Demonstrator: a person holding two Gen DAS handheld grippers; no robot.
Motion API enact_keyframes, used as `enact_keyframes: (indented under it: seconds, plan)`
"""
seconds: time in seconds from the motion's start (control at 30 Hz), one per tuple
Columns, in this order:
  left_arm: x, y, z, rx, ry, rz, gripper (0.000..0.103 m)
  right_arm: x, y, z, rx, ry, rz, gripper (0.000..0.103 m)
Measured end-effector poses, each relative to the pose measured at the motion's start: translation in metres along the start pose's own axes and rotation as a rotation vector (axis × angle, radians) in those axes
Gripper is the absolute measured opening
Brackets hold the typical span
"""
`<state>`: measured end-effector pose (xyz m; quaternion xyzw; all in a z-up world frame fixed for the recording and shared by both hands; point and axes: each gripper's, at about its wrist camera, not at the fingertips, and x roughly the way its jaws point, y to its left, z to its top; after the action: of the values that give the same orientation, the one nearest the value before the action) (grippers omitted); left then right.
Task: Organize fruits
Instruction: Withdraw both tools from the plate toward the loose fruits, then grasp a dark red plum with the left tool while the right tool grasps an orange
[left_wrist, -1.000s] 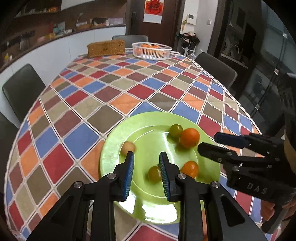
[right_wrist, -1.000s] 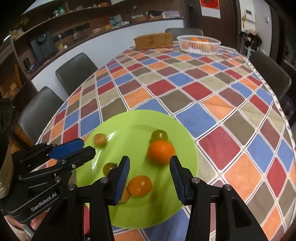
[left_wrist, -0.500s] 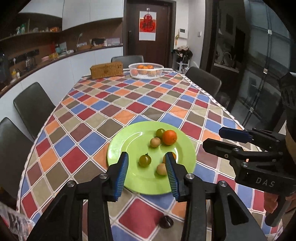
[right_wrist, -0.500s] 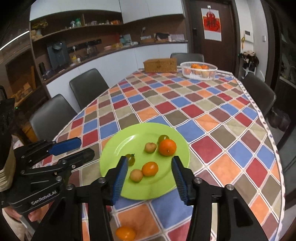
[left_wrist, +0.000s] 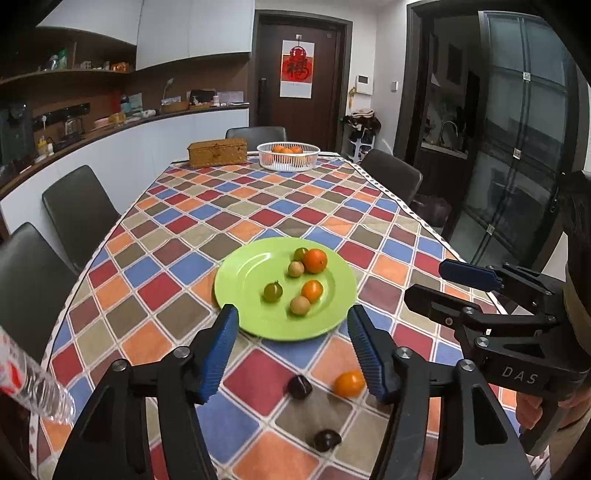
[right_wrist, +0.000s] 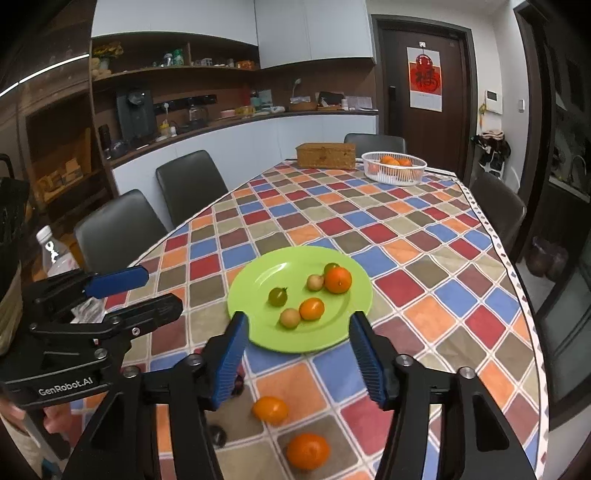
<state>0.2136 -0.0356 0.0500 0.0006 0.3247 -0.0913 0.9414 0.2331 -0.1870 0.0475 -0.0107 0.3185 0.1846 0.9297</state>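
A green plate (left_wrist: 251, 280) (right_wrist: 258, 280) on the checked tablecloth holds several small fruits: an orange (left_wrist: 315, 260) (right_wrist: 338, 279), an orange tomato (left_wrist: 312, 290), green tomatoes (left_wrist: 273, 291) and pale ones (left_wrist: 299, 305). Loose on the cloth nearer me lie an orange tomato (left_wrist: 348, 383) (right_wrist: 270, 409), a bigger orange (right_wrist: 307, 450) and two dark fruits (left_wrist: 299, 386). My left gripper (left_wrist: 293, 352) is open and empty above the near table. My right gripper (right_wrist: 299, 358) is open and empty, to the right of the left one.
A white basket of oranges (left_wrist: 288, 156) (right_wrist: 393, 167) and a wicker box (left_wrist: 217, 152) stand at the far end. A clear plastic bottle (left_wrist: 33, 387) (right_wrist: 55, 254) stands at the near left. Dark chairs (left_wrist: 79, 210) line both sides.
Both grippers have pulled back and up from the plate and opened wider. Loose fruits on the near cloth have come into view.
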Motion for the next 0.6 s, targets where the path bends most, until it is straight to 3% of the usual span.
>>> enact_keyframes:
  seconds: [0.17, 0.6]
  plan:
    - [-0.009, -0.007, -0.020, 0.003, 0.015, 0.009, 0.070, -0.013, 0.003, -0.017, 0.000, 0.004, 0.004, 0.059]
    - [-0.010, -0.022, -0.063, 0.045, 0.075, 0.024, 0.071, -0.012, 0.000, -0.066, 0.008, 0.105, -0.009, 0.059]
